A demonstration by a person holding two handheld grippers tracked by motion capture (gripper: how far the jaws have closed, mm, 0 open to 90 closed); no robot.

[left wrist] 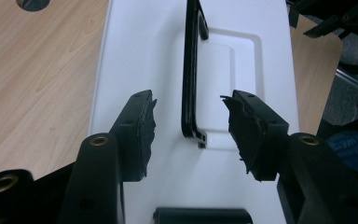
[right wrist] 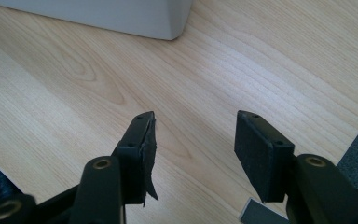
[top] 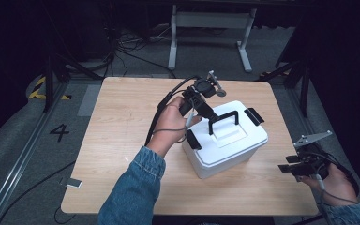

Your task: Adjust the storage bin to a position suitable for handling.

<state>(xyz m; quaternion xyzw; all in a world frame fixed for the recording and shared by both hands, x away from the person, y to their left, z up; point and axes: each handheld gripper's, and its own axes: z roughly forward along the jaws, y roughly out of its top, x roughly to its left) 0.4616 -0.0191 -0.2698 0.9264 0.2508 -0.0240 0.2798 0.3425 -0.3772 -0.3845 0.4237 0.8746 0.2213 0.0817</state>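
Two spread jaws of the left hand-held gripper [left wrist: 189, 133] straddle the raised black handle [left wrist: 190, 70] of the white box [top: 225, 140] mid-counter [top: 122, 154]. Closing on it looks next. Right hand-held gripper [right wrist: 193, 154] hovers open at the near right.

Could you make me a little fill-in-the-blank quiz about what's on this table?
1. The white box has a carrying handle coloured ____.
2. The box stands on a table made of ____.
3. The left gripper has its jaws open on either side of the ____.
4. The right gripper holds ____.

Missing words: black; wood; handle; nothing
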